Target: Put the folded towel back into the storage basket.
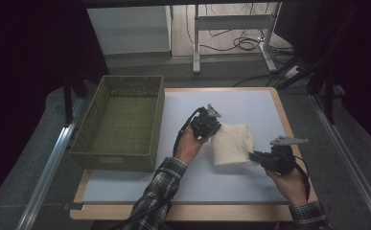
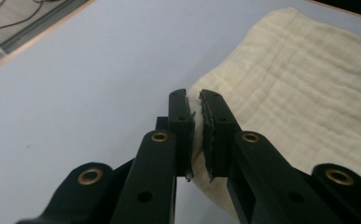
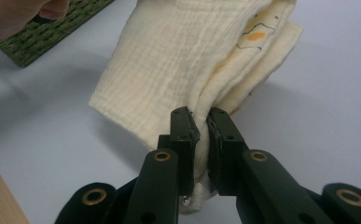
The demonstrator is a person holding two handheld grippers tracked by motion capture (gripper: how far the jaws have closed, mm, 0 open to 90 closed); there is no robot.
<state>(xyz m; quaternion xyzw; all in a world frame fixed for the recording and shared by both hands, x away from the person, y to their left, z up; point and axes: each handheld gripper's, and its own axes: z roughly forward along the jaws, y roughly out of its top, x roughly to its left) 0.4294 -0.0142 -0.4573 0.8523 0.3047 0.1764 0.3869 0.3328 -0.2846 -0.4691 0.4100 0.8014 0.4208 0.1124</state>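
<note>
Nearest the camera, a person's plaid-sleeved forearms are reaching in over the worktop's [image 1: 125, 184] near edge. At the left edge, a green woven basket [image 1: 121, 120] is sitting empty. Toward the middle, the left gripper [image 1: 215, 128] is pinching the left edge of a folded cream cloth [image 1: 232, 143], its jaws pressed onto the fabric. Toward the right edge, the right gripper [image 1: 254, 155] is pinching the cloth's near right corner, layers bunching between its jaws. The cloth is hanging between the two grippers, just over the worktop's middle. The risk: the folded layers look loose, so uneven pulling could slip a layer free and undo the fold.
</note>
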